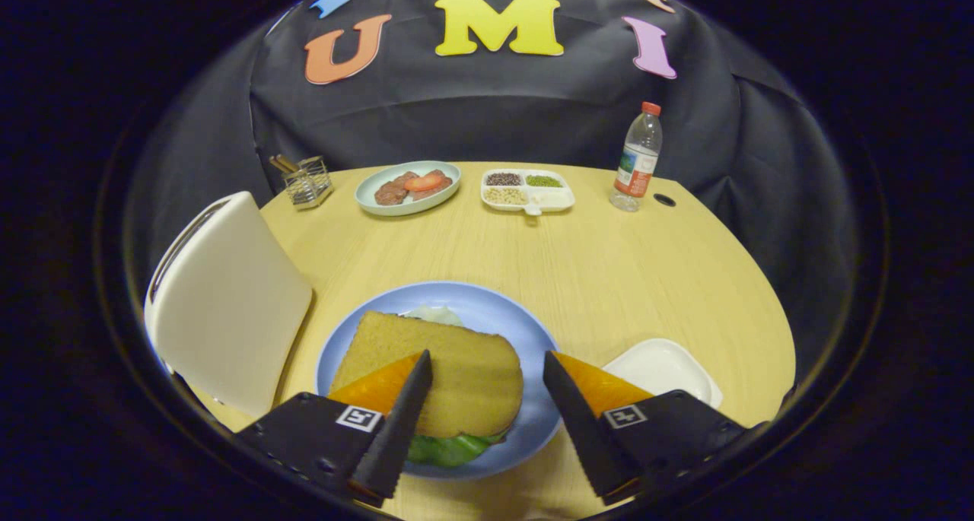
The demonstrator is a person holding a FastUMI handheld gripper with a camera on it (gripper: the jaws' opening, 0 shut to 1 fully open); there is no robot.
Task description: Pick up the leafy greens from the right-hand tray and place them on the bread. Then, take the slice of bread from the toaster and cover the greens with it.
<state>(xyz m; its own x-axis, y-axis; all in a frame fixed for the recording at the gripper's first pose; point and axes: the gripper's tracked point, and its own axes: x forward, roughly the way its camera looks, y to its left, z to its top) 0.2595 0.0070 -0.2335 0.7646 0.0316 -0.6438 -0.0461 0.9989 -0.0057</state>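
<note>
A slice of bread [449,373] lies on top of leafy greens [449,449] on a blue plate [502,308] just ahead of me. Green leaf edges stick out under the slice at its near side, and a pale bit shows at its far side. My gripper [487,384] hovers over the plate, open, with the slice lying between and under its fingers and neither finger pressing on it. A white toaster [228,300] stands left of the plate. Right of the plate sits a white tray [662,369] with nothing in it.
Across the wooden table stand a light plate with meat and tomato slices [409,187], a white divided dish of grains [526,189], a water bottle with a red cap [638,158] and a wire holder [307,180]. A dark hole [664,199] marks the tabletop near the bottle.
</note>
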